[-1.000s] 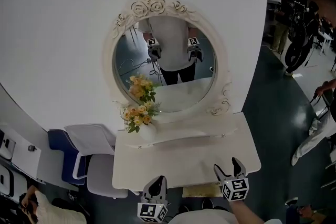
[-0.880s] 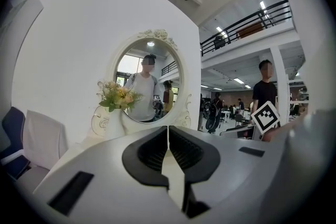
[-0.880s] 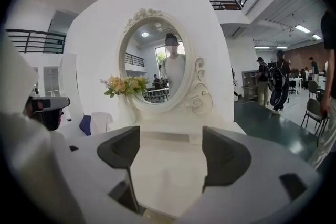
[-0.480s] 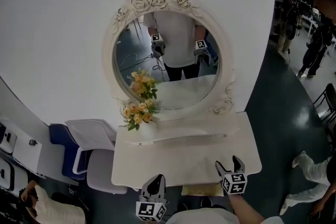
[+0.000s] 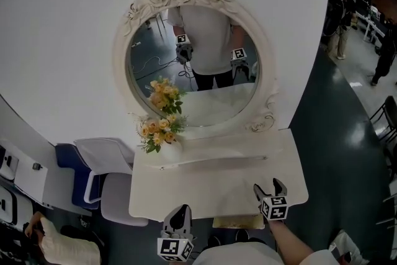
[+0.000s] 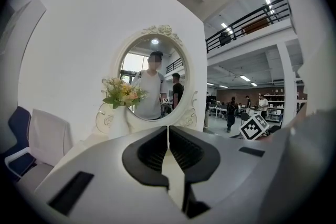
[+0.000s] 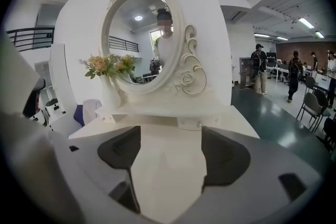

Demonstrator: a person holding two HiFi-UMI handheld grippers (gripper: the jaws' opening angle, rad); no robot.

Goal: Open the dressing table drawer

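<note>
The white dressing table (image 5: 217,192) stands against the wall, with an oval mirror (image 5: 192,65) above a low shelf (image 5: 211,161). Its front, where a drawer would sit, is hidden under the top in the head view. My right gripper (image 5: 268,186) hangs open over the table's front right part, nothing between its fingers; in the right gripper view (image 7: 170,131) the bare tabletop shows between them. A small white block with a tiny knob (image 7: 190,123) sits under the shelf ahead of it. My left gripper (image 5: 181,211) is shut and empty at the table's front edge (image 6: 168,131).
A bunch of yellow flowers (image 5: 158,127) stands at the shelf's left end. A white and blue chair (image 5: 102,186) stands left of the table. Something yellowish (image 5: 239,222) shows below the front edge. People (image 5: 340,22) stand far off on the dark floor (image 5: 347,152) to the right.
My right gripper has sunk closer to the tabletop, still open. The left gripper has hardly moved. The head view has shifted a little.
</note>
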